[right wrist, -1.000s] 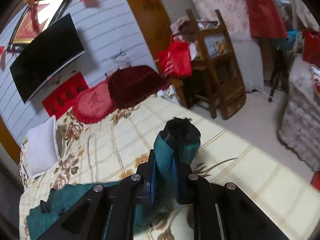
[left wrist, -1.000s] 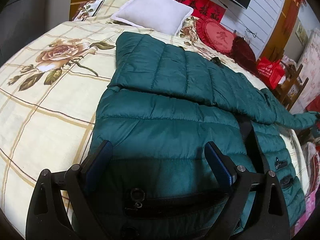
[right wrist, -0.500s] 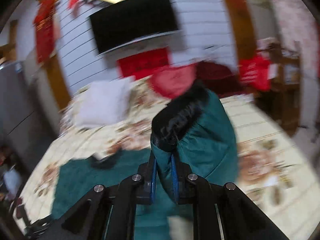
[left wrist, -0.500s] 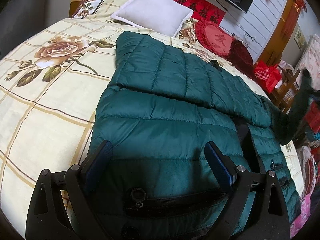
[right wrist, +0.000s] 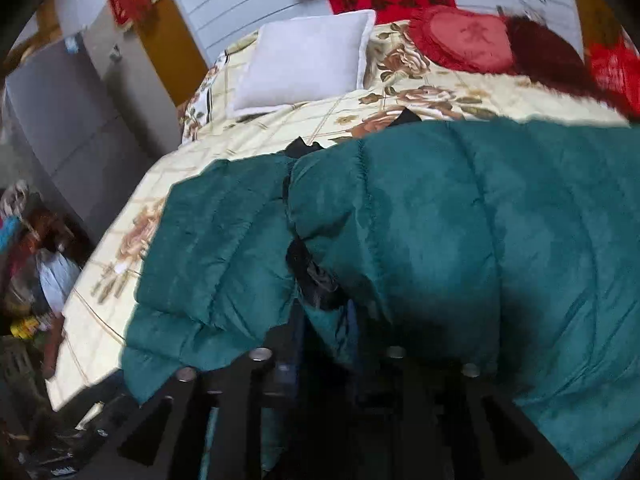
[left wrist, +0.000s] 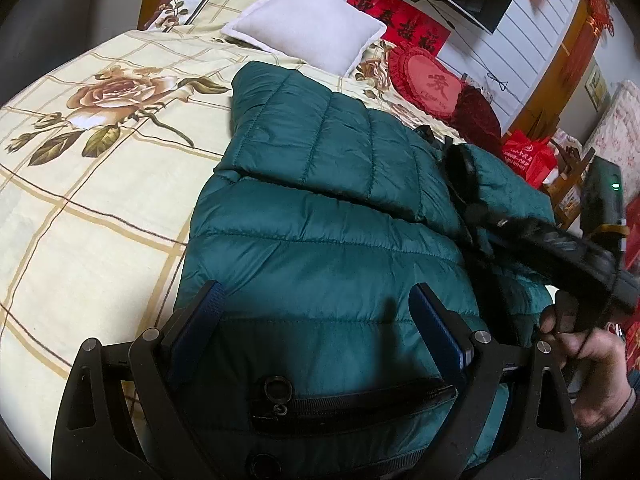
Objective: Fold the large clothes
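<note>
A dark green quilted puffer jacket [left wrist: 320,232] lies spread on the bed, one sleeve folded across its back. My left gripper [left wrist: 316,316] is open and hovers just over the jacket's hem by the zip. My right gripper [right wrist: 326,320] is shut on the black-cuffed end of the other sleeve [right wrist: 316,276] and holds it over the jacket body [right wrist: 480,240]. In the left wrist view the right gripper [left wrist: 476,208] comes in from the right with the sleeve [left wrist: 508,184] draped under it.
The bed has a cream floral cover [left wrist: 88,184]. A white pillow [left wrist: 308,24] and red cushions [left wrist: 428,80] lie at the head. A wooden chair and red bags [left wrist: 528,156] stand at the right. Clutter [right wrist: 28,280] sits beside the bed's left edge.
My right gripper has swung the sleeve from beyond the bed's right side up and over onto the jacket body. My left gripper has stayed open over the hem.
</note>
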`<action>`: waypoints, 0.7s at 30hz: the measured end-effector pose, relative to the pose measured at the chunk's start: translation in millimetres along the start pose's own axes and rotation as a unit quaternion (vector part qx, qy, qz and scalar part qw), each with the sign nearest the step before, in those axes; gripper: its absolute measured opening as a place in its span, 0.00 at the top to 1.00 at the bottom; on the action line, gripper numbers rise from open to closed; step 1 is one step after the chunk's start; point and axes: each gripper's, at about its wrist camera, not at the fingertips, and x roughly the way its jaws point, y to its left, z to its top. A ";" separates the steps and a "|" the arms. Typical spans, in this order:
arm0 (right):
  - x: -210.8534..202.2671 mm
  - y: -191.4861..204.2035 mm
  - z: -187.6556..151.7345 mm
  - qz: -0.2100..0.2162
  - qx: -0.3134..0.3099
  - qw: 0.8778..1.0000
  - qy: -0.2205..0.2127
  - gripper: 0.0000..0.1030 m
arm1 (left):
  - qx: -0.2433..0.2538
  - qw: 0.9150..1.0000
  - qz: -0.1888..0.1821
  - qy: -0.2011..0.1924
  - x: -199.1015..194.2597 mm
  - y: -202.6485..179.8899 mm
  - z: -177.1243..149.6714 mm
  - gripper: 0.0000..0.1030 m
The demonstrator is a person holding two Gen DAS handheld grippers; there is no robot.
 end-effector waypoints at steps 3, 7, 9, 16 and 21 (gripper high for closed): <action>-9.0 -4.2 -3.0 0.036 0.013 0.999 -0.005 0.27 | 0.001 1.000 0.001 0.000 0.0 -0.2 -0.3 0.09; -39.6 -0.8 -7.6 0.030 -0.012 0.999 -0.012 0.26 | 0.004 1.000 0.007 0.005 2.1 -1.4 0.7 0.09; -67.1 -2.5 -19.7 0.008 -0.016 0.999 -0.035 0.26 | 0.014 1.000 0.018 0.011 2.3 -6.8 2.9 0.09; -113.9 -51.6 -83.2 -0.195 0.049 0.978 -0.056 0.26 | 0.038 0.997 -0.068 0.002 -7.8 -63.0 41.1 0.09; -99.9 -75.6 -87.9 -0.207 0.074 0.975 -0.017 0.26 | 0.107 0.989 -0.104 0.001 23.1 -140.0 58.0 0.09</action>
